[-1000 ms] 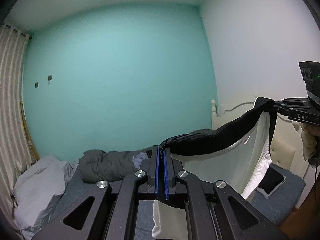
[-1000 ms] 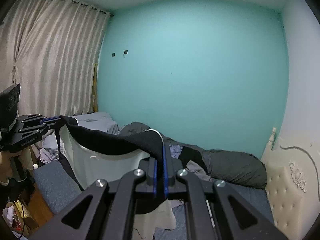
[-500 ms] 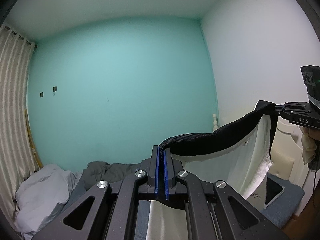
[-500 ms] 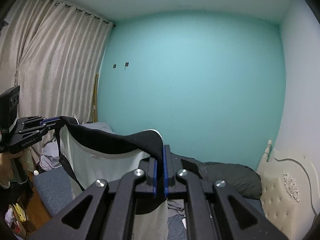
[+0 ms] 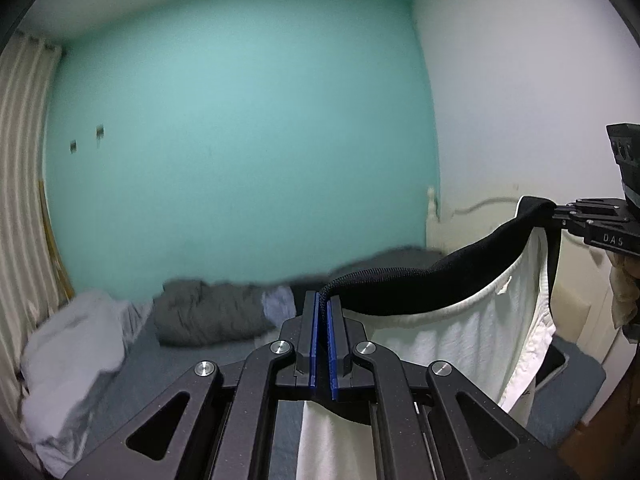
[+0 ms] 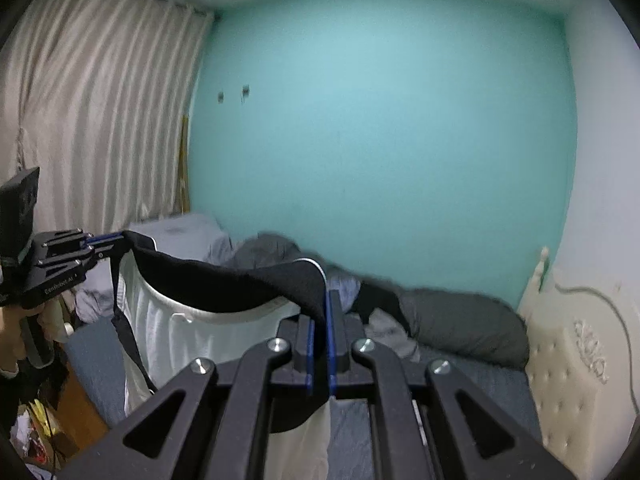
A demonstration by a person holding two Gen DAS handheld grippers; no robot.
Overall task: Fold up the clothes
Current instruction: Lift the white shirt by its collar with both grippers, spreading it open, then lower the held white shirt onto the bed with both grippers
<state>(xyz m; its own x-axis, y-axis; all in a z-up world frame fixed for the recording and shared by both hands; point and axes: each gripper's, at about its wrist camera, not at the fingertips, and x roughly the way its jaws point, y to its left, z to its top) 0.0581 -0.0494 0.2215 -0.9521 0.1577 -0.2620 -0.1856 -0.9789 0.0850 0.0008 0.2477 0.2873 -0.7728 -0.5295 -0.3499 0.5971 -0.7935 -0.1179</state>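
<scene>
Left wrist view: curtain [image 5: 20,200] at far L, then pillow [image 5: 72,344], grey duvet [image 5: 208,312] on bed [image 5: 168,364].
L gripper [image 5: 322,344]: clamped on black collar of garment [image 5: 460,344], one top corner.
Garment: white body w/ black trim, hanging in air above bed, strung between both grippers; nothing of it seen resting on bed.
R gripper [image 5: 560,212]: pinching other top corner, far R of same view.
Why held so: prob. two high corners let cloth drop flat & even, so a fold line can be set.
Right wrist view: same hold mirrored; headboard [image 6: 568,364] at R.
Stage: unclear, could be spreading or mid-fold.
</scene>
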